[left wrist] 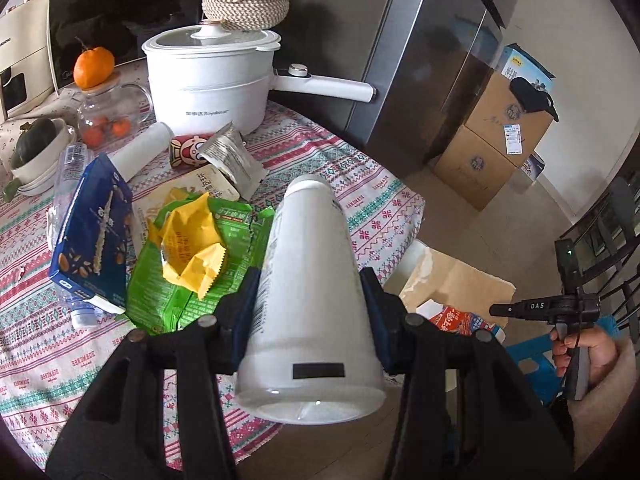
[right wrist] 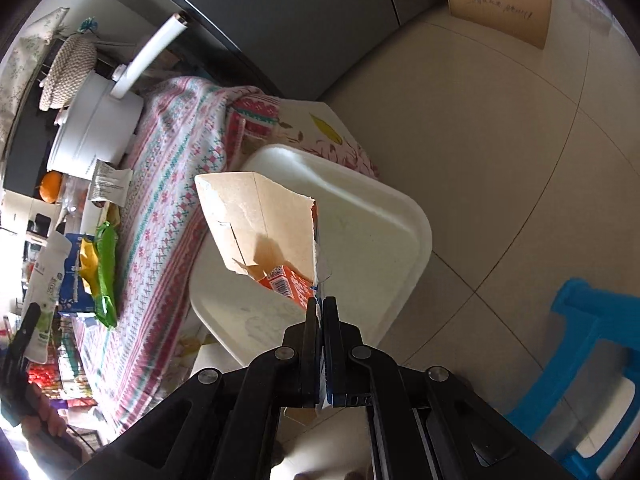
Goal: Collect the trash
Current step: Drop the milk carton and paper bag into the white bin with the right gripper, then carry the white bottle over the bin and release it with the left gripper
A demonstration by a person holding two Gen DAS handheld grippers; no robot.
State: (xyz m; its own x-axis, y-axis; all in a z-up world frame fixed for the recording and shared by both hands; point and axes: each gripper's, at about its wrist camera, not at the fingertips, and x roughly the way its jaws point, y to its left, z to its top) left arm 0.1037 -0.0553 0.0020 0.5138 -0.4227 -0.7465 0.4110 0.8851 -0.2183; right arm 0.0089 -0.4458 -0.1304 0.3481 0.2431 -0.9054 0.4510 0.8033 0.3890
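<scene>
My left gripper [left wrist: 308, 280] is shut on a tall white bottle [left wrist: 308, 264], blue pads pressing both its sides, above the table's right edge. On the tablecloth to its left lie a green wrapper [left wrist: 188, 280], a yellow wrapper [left wrist: 188, 244], a blue carton [left wrist: 96, 232], a silver wrapper [left wrist: 232, 156] and a clear plastic bottle [left wrist: 68, 176]. My right gripper [right wrist: 322, 308] is shut on the edge of a torn beige and orange carton [right wrist: 260, 216], over a white bin [right wrist: 380, 232] beside the table. In the left wrist view that gripper [left wrist: 500, 310] shows at the right, held by a hand.
A white pot [left wrist: 208, 80] with a long handle, a woven basket [left wrist: 244, 0], a jar with an orange [left wrist: 94, 66] and a microwave stand at the table's back. A grey fridge [left wrist: 420, 60], stacked cardboard boxes [left wrist: 496, 132] and a blue stool [right wrist: 592, 344] surround the tiled floor.
</scene>
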